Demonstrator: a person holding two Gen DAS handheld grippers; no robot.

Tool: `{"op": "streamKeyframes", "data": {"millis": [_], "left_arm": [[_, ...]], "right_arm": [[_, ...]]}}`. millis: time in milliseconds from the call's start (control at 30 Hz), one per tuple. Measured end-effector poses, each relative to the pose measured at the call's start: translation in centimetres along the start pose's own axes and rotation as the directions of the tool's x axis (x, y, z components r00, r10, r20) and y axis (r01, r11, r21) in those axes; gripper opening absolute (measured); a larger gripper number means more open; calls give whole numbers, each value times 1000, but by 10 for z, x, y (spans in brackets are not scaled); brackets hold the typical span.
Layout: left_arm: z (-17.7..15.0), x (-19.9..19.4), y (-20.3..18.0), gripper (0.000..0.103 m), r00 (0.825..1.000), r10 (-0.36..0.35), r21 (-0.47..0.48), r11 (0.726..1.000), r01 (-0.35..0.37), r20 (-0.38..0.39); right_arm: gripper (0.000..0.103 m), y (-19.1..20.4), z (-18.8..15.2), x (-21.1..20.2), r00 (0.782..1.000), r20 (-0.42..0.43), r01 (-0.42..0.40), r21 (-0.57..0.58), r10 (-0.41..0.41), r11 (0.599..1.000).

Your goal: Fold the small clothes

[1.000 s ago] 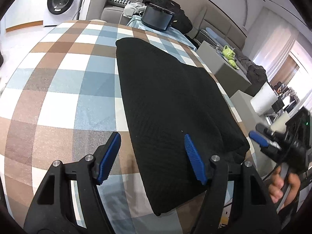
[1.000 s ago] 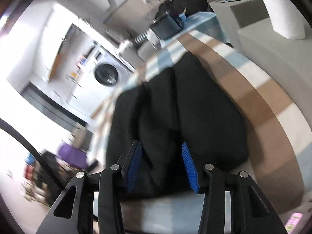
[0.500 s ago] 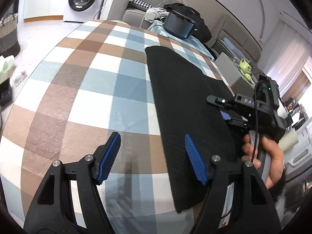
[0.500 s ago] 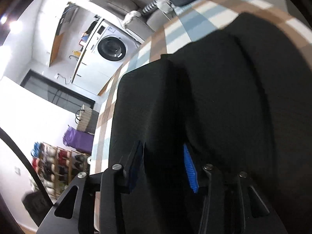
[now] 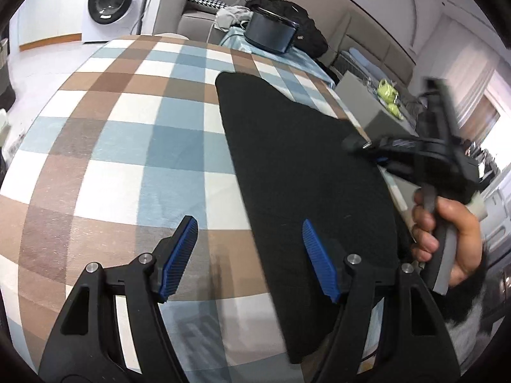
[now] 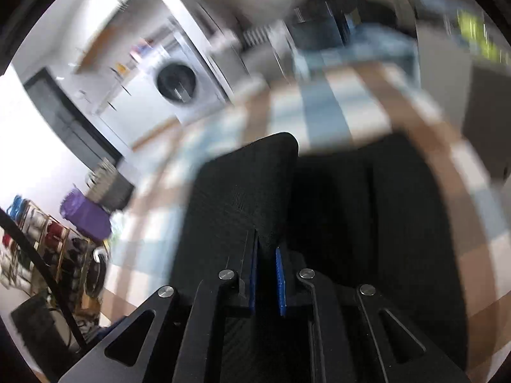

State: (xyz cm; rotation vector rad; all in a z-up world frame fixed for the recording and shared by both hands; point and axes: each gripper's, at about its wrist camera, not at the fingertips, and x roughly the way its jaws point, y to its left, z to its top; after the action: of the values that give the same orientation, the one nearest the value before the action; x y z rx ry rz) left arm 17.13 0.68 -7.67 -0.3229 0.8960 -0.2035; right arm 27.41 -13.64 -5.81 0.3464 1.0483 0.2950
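It was a lived-in home. A washing machine (image 5: 110, 0) stood by the wall beside a grey sofa (image 5: 204, 16) strewn with laundry. A checked cloth (image 5: 127, 134) covered the table.

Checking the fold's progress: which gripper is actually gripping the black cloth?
The right gripper, pinching a raised flap of the black cloth; the left gripper is open, empty.
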Motion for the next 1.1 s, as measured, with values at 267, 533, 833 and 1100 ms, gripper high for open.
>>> {"op": "streamKeyframes", "data": {"millis": [267, 533, 833, 1100], "left_arm": [[-15, 7, -10, 66, 999, -23, 48, 999, 25, -48], [-22, 13, -13, 66, 996, -47, 63, 997, 52, -79], [-23, 5, -12, 66, 997, -38, 59, 997, 42, -67], [-26, 10, -16, 66, 996, -37, 71, 997, 43, -84]], "right_arm": [[40, -43, -73, -16, 969, -112, -211, 95, 221, 973], [28, -57, -124, -51, 961, -39, -273, 62, 276, 960], [10, -48, -126, -64, 958, -62, -281, -7, 280, 960], [42, -47, -133, -42, 948, -116, -304, -38, 297, 952]]}}
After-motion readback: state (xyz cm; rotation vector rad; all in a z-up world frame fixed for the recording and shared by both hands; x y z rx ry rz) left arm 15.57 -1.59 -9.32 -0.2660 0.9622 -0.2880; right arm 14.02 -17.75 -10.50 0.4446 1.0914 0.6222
